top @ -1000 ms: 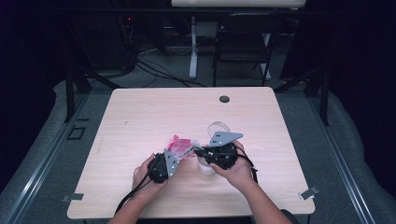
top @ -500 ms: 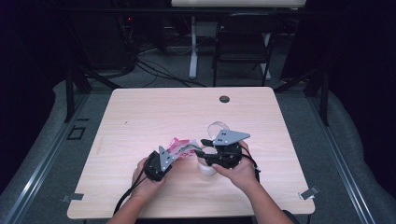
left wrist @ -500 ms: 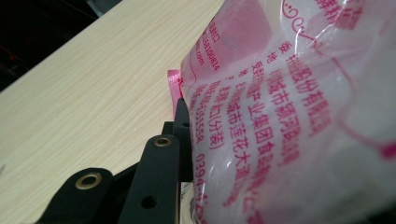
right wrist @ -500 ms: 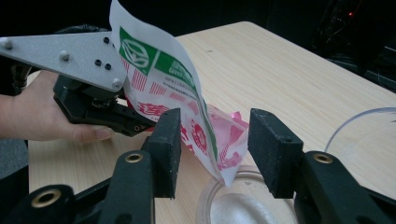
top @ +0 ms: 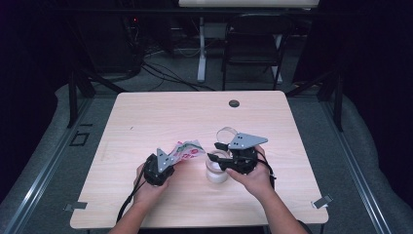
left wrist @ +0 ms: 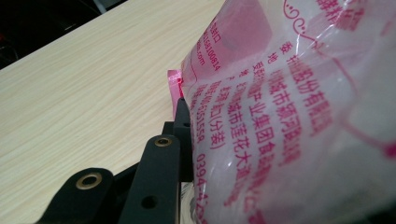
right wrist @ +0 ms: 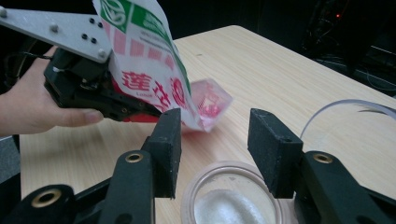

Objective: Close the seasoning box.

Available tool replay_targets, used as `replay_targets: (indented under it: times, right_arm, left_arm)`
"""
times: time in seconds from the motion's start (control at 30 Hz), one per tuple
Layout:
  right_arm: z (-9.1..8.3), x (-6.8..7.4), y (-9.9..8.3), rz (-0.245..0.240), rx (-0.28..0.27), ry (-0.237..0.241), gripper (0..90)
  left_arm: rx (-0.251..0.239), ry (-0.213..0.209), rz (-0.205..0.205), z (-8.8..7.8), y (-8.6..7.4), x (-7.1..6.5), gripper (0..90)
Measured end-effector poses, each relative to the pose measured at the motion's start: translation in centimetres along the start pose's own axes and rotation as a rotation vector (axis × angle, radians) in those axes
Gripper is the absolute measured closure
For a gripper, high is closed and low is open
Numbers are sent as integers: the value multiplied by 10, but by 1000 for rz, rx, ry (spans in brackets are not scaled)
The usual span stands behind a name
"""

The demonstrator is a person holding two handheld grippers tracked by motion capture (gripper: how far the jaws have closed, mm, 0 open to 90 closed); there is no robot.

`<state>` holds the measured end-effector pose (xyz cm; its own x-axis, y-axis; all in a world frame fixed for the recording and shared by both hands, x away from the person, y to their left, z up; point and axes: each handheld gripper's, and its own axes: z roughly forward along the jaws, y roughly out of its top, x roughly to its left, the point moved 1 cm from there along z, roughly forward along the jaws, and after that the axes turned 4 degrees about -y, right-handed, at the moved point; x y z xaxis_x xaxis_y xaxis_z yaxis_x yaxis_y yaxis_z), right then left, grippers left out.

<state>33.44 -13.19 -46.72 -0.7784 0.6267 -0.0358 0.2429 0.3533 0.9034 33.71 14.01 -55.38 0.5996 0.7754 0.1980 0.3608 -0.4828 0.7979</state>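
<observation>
Printed pink-and-white bag (top: 187, 149) sits clamped in the left gripper (top: 171, 160), held tilted just above the wooden surface (top: 146, 117). The right gripper (right wrist: 215, 149) has just been opening; its jaws now stand apart over the rim of a clear jar (right wrist: 231, 198) with white grains inside, pressing on nothing. Bag and jar lie near each other, apart.

Two black hand-held grippers (top: 160, 168) (top: 221, 158) — brass-ringed screw holes, grey triangular plates, trailing black cables.
</observation>
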Motion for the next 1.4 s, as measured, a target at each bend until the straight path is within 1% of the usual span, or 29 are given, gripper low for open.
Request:
replay_targets:
  times: [0.1,0.17,0.2,0.27,0.3,0.37,0.4,0.43,0.47,0.5,0.53,0.57,0.63,0.7,0.77,0.83,0.93,1.0,1.1,1.17,1.2,1.27,1.4]
  right_arm:
    - [-1,-2,0,5,-1,-8,546]
    - [-1,-3,-1,14,0,-9,545]
    - [-1,-3,-1,13,4,-10,545]
    - [-2,-4,-1,7,11,-20,543]
    - [-2,-5,-1,9,11,-22,543]
    - [-3,-6,-1,22,9,-25,541]
    - [-4,-7,-1,27,8,-28,540]
    - [-4,-7,-1,27,8,-28,540]
    - [-4,-8,-1,36,7,-35,540]
    - [-5,-10,-2,42,16,-41,533]
    - [-5,-10,-2,45,15,-43,533]
    - [-5,-10,-2,47,15,-39,535]
    - [-5,-10,-2,46,18,-33,539]
    - [-4,-9,-2,47,20,-33,533]
    - [-4,-8,-2,46,16,-34,529]
    - [-4,-8,-2,48,19,-35,532]
    - [-4,-9,-3,48,23,-34,553]
    - [-4,-9,-3,44,27,-26,559]
    - [-3,-8,-4,36,32,-27,561]
    - [-2,-7,-4,31,37,-28,562]
    - [-2,-7,-4,31,39,-29,562]
    - [-2,-7,-4,29,37,-31,561]
    - [-3,-7,-4,27,33,-36,560]
  left_arm:
    - [-4,12,-22,-4,1,7,745]
    - [4,29,-18,-7,3,13,745]
    - [10,43,-10,-9,4,17,745]
    - [1,62,-32,-14,6,25,745]
    - [4,67,-38,-17,6,29,745]
    - [11,99,-42,-22,4,37,745]
    - [17,107,-55,-25,3,42,745]
    - [17,107,-55,-25,3,42,745]
    - [25,117,-61,-28,0,47,745]
    - [32,131,-81,-32,-4,54,745]
    - [32,131,-81,-32,-4,54,744]
    - [39,148,-109,-36,-9,61,744]
    - [46,167,-124,-40,-15,67,744]
    - [49,179,-150,-41,-21,72,744]
    - [50,185,-176,-43,-27,77,743]
    - [53,194,-190,-44,-33,79,743]
    - [70,202,-201,-42,-39,82,743]
    - [70,201,-224,-40,-43,85,743]
    - [85,220,-233,-38,-46,87,743]
    - [89,221,-237,-36,-47,88,742]
    - [96,210,-264,-34,-50,90,742]
    - [99,209,-283,-34,-52,93,742]
    - [90,198,-345,-33,-58,101,742]
